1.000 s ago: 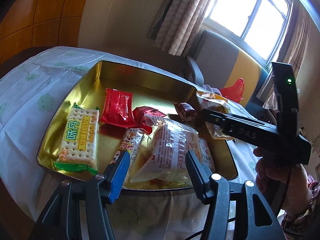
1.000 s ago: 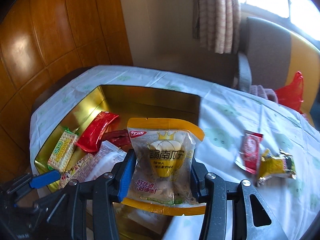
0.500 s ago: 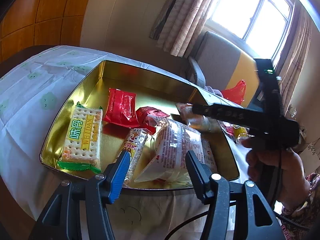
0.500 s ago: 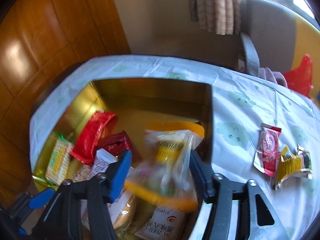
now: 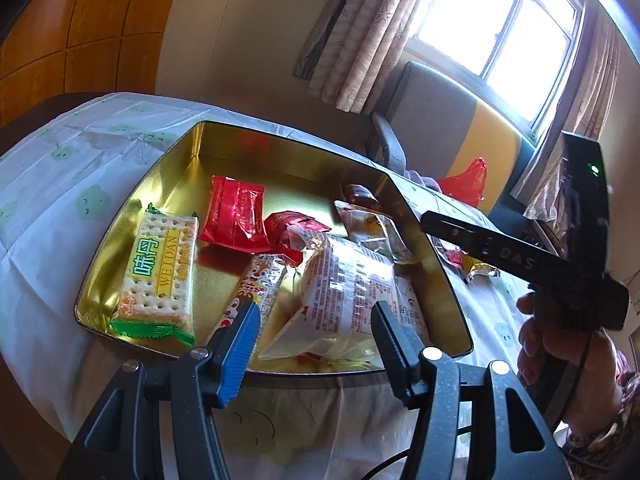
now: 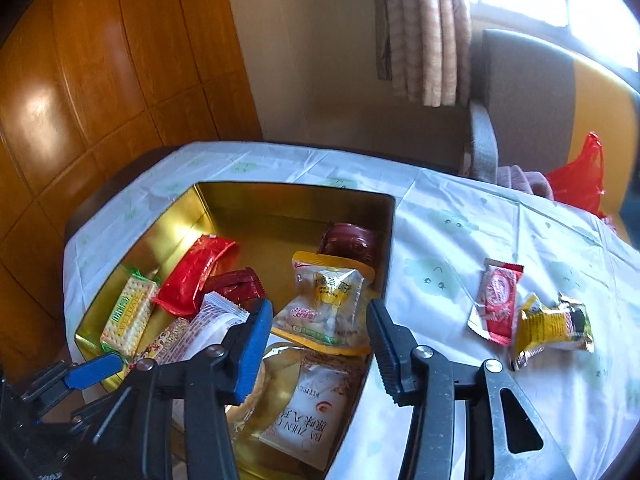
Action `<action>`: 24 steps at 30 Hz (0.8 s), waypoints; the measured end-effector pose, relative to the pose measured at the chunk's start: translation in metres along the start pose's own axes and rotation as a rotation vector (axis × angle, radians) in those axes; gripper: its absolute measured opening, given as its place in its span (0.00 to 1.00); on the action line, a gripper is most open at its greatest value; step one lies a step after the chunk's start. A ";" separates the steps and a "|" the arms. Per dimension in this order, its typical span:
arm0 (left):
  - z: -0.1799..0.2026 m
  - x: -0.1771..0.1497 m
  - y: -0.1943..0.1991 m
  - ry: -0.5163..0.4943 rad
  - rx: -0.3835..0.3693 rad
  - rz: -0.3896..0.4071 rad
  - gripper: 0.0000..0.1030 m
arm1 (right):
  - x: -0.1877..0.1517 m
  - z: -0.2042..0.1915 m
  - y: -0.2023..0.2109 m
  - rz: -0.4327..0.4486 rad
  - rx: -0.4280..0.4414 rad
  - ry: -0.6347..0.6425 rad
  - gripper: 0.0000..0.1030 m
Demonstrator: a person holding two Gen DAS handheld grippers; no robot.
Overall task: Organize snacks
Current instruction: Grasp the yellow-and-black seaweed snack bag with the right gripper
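A gold tin box (image 5: 192,148) (image 6: 248,196) on the table holds several snacks. The clear yellow-edged packet (image 6: 328,300) (image 5: 368,224) lies inside it near the right wall, on top of other packets. My right gripper (image 6: 316,320) is open and empty, just above and in front of that packet. My left gripper (image 5: 312,320) is open and empty at the tin's near edge. A cracker pack (image 5: 160,268), a red packet (image 5: 236,212) and a clear bread bag (image 5: 348,288) lie in the tin. A red-and-white packet (image 6: 496,300) and a yellow packet (image 6: 548,328) lie on the cloth right of the tin.
A white patterned cloth (image 6: 460,220) covers the table. A grey and yellow chair (image 6: 560,100) with a red bag (image 6: 580,176) stands behind the table. Wood panelling is at the left. My right gripper's body (image 5: 520,256) shows in the left wrist view.
My right gripper carried the yellow-edged packet over the tin, opened, and let it go. The packet now lies in the tin. The left gripper stayed still.
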State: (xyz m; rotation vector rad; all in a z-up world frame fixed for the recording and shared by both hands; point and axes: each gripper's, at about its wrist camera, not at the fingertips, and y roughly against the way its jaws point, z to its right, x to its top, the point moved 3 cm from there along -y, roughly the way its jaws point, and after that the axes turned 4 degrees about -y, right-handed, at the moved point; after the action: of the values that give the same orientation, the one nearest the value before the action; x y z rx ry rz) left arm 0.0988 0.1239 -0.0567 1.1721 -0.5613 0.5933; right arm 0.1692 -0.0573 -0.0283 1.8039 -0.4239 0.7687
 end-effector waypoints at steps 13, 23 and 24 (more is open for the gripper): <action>0.042 -0.014 -0.004 -0.134 -0.060 -0.019 0.58 | -0.055 0.087 0.043 0.023 -0.180 -0.197 0.65; 0.078 -0.025 0.002 -0.204 -0.117 -0.005 0.58 | -0.104 0.151 0.059 -0.028 -0.255 -0.304 0.68; 0.079 -0.026 0.004 -0.201 -0.113 0.001 0.58 | -0.103 0.154 0.058 -0.026 -0.250 -0.327 0.68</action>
State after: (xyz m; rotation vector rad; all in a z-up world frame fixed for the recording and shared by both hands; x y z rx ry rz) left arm 0.0701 0.0462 -0.0491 1.1312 -0.7571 0.4410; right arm 0.1045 -0.2299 -0.0907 1.6958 -0.6777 0.3815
